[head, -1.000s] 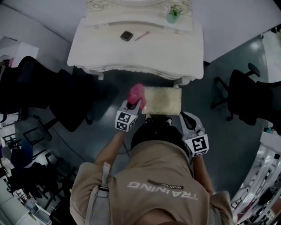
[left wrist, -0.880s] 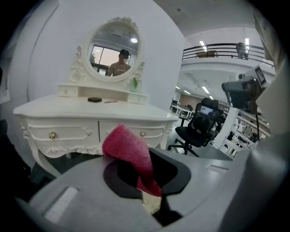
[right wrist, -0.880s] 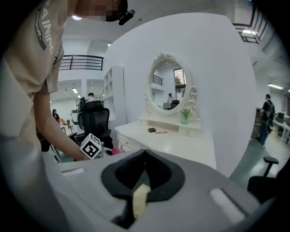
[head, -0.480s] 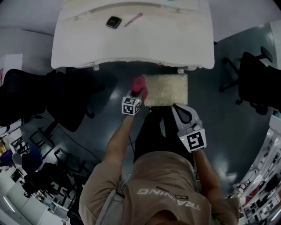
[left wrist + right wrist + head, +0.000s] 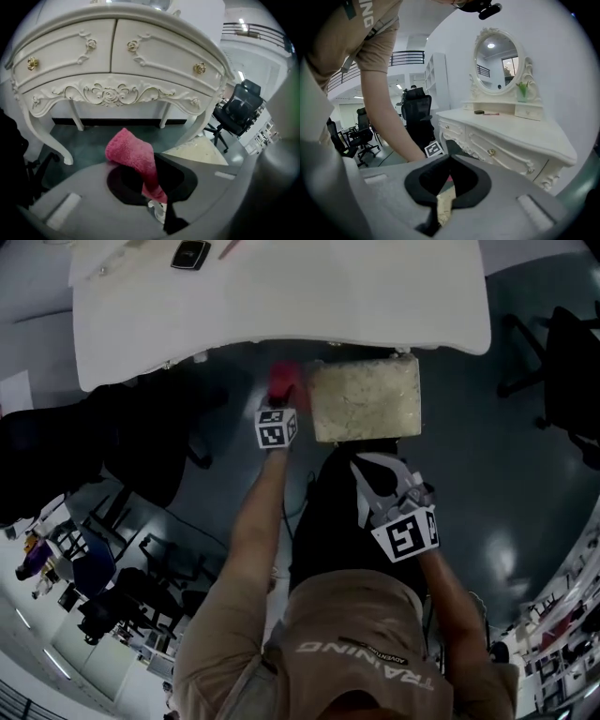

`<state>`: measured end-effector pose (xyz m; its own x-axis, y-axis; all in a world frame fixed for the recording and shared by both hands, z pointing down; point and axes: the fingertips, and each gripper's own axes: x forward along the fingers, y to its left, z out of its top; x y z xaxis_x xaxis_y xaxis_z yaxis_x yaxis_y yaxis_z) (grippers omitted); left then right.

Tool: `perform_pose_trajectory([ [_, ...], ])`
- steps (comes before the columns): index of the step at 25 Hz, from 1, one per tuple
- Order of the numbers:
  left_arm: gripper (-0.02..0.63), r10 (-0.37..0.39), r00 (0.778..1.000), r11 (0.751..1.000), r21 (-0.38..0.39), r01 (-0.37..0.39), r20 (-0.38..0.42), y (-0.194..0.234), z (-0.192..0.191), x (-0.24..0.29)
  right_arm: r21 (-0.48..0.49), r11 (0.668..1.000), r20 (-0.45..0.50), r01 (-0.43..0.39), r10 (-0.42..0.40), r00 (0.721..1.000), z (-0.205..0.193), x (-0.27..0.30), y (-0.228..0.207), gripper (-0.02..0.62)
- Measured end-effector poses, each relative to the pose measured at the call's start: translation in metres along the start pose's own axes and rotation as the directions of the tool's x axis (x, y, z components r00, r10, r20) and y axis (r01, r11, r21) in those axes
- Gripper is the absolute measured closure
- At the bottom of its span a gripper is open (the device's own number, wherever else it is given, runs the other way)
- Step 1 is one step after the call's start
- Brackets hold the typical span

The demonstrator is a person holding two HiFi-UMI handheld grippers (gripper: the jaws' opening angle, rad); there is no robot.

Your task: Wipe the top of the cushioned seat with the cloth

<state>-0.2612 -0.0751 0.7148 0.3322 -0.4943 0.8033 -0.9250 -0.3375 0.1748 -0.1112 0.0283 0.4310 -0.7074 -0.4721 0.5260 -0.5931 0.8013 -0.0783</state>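
Observation:
The beige cushioned seat [image 5: 366, 397] stands on the dark floor, half under the white dressing table [image 5: 281, 306]. My left gripper [image 5: 281, 399] is shut on a pink cloth [image 5: 283, 379] and hovers just left of the seat's far left corner. In the left gripper view the cloth [image 5: 133, 157] droops from between the jaws, with the seat [image 5: 197, 150] to its right. My right gripper [image 5: 367, 465] is shut with nothing in it, just short of the seat's near edge. The right gripper view shows a strip of the seat [image 5: 446, 204] past the jaws.
A phone [image 5: 190, 253] and a pink pen lie on the dressing table. Its carved legs [image 5: 44, 140] and drawers [image 5: 112, 56] stand right ahead of the left gripper. Black office chairs stand at left [image 5: 141, 446] and right [image 5: 562, 362]. A mirror [image 5: 497, 58] tops the table.
The left gripper has carried the cloth forward along the seat's left side toward the table. The right gripper has dropped back from the seat. The head view has shifted forward.

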Motion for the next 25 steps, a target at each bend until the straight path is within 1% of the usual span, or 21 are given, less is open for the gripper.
perform_pose_trajectory([
  [2,0.565,0.036,0.999,0.999,0.008,-0.036,-0.037,0.015,-0.007,0.01,0.019,1.0,-0.012,-0.006,0.006,1.0,-0.01,0.0,0.0,0.591],
  [4,0.565,0.044,0.996,0.999,0.007,-0.044,-0.071,0.02,-0.014,0.022,0.036,0.999,-0.013,-0.007,0.008,1.0,-0.017,-0.004,-0.002,0.592],
  [6,0.565,0.031,0.994,1.0,0.007,-0.031,-0.102,0.013,-0.02,0.04,0.055,0.999,-0.015,-0.002,0.003,1.0,-0.025,-0.01,-0.008,0.592],
  [8,0.565,0.004,0.993,1.0,0.009,-0.003,-0.12,-0.003,-0.022,0.059,0.052,0.999,-0.022,-0.002,0.004,1.0,-0.035,-0.017,-0.015,0.592],
  [11,0.564,-0.053,0.989,0.997,0.044,0.06,-0.141,-0.042,-0.017,0.086,0.054,0.999,-0.04,0.005,-0.002,0.999,-0.05,-0.029,-0.027,0.592],
  [14,0.564,-0.077,0.981,0.992,0.086,0.093,-0.178,-0.081,-0.015,0.104,0.068,0.998,-0.039,0.013,-0.01,0.999,-0.058,-0.045,-0.041,0.592],
  [16,0.563,-0.085,0.979,0.992,0.074,0.099,-0.183,-0.107,-0.014,0.113,0.08,0.997,-0.034,0.022,-0.019,0.999,-0.064,-0.057,-0.051,0.592],
  [20,0.564,-0.112,0.979,0.993,0.014,0.116,-0.168,-0.162,-0.008,0.132,0.086,0.996,-0.027,0.04,-0.037,0.999,-0.076,-0.079,-0.067,0.591],
  [22,0.563,-0.118,0.978,0.993,0.011,0.121,-0.171,-0.189,-0.006,0.143,0.088,0.995,-0.032,0.047,-0.045,0.998,-0.083,-0.092,-0.074,0.592],
  [25,0.563,-0.147,0.972,0.988,0.02,0.153,-0.181,-0.234,-0.001,0.155,0.096,0.994,-0.038,0.058,-0.054,0.998,-0.094,-0.112,-0.083,0.591],
])
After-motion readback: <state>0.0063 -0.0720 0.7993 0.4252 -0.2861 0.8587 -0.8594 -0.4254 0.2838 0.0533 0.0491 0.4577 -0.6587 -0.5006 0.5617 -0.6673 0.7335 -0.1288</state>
